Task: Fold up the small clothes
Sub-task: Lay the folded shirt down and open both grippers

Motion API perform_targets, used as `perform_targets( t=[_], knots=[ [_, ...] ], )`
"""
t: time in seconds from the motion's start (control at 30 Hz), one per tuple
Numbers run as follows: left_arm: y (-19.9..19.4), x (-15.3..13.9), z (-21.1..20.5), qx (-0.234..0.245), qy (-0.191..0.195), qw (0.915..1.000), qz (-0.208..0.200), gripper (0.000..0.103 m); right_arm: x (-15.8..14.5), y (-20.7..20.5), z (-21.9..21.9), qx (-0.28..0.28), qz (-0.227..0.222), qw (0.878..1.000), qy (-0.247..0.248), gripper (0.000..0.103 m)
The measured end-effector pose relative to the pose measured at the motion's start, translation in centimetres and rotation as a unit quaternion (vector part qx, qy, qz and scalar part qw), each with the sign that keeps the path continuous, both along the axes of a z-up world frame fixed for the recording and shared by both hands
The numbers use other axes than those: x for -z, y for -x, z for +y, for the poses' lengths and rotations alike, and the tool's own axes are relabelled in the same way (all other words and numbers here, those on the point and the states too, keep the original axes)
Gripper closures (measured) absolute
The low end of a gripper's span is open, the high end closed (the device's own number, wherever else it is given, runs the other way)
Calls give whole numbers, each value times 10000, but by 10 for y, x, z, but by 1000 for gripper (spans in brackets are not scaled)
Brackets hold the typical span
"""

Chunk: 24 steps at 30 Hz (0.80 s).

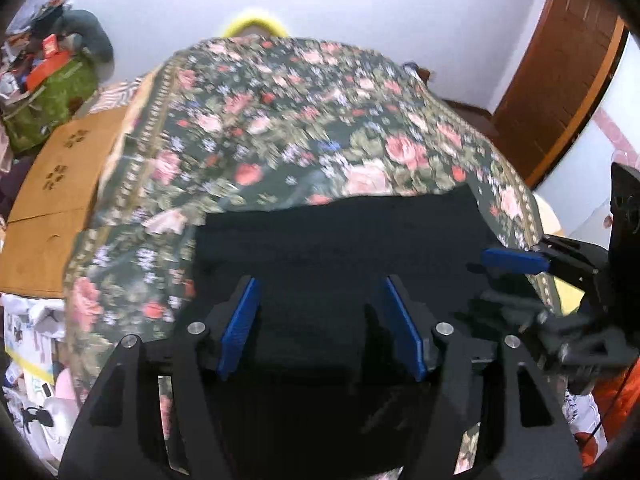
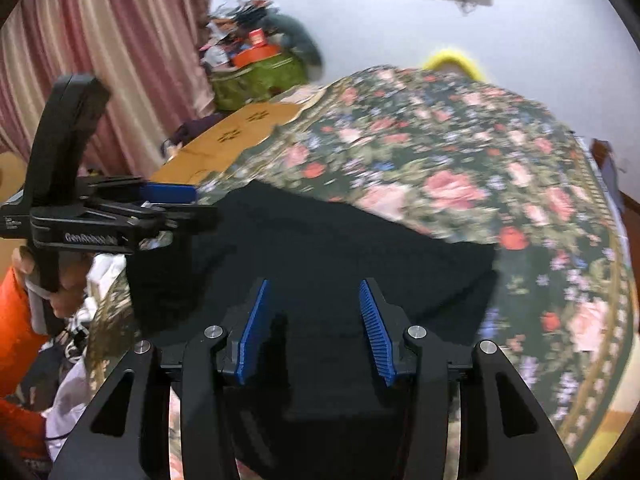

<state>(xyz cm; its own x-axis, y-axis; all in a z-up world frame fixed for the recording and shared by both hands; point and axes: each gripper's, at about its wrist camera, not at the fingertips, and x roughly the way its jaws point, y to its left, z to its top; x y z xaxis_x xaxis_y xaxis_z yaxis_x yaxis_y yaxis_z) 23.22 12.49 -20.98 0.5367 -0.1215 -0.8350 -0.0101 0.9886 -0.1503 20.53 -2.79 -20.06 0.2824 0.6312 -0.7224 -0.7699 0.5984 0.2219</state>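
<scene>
Right now I've got the left gripper (image 1: 320, 328) hanging over the near-left part of the black garment (image 1: 340, 240), jaws apart with nothing between the pads. That garment lies flat at the near edge of the floral bedspread (image 1: 280, 120), long axis running left to right across both claws, directly below and ahead of them. The right gripper (image 2: 316, 328) sits over the garment's near-right part, jaws also apart and empty; my read is both are equally near its near hem, so a two-handed pinch there comes next.
</scene>
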Motion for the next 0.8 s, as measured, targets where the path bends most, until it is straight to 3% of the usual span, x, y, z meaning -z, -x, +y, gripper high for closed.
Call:
perform_targets(
  t=[0.07,0.13,0.3,0.5,0.67,0.8],
  knots=[
    [-7,15,-4,-29,-118,9998,141,39,15,-3,5,-11,127,9998,123,60],
    [-11,33,-3,-130,-475,9984,262,38,29,-9,0,112,257,9994,201,60],
    [8,34,27,-373,-280,9988,116,37,34,-21,-36,485,461,9977,-63,63],
    [40,45,65,-846,-551,9939,437,37,42,-20,-80,1201,480,9911,314,60],
    [70,30,80,-1162,-606,9906,400,38,18,-5,-107,1524,286,9877,201,60],
    [92,-11,79,-1236,-376,9916,-39,38,-22,14,-111,1519,-193,9882,-79,59]
  ],
)
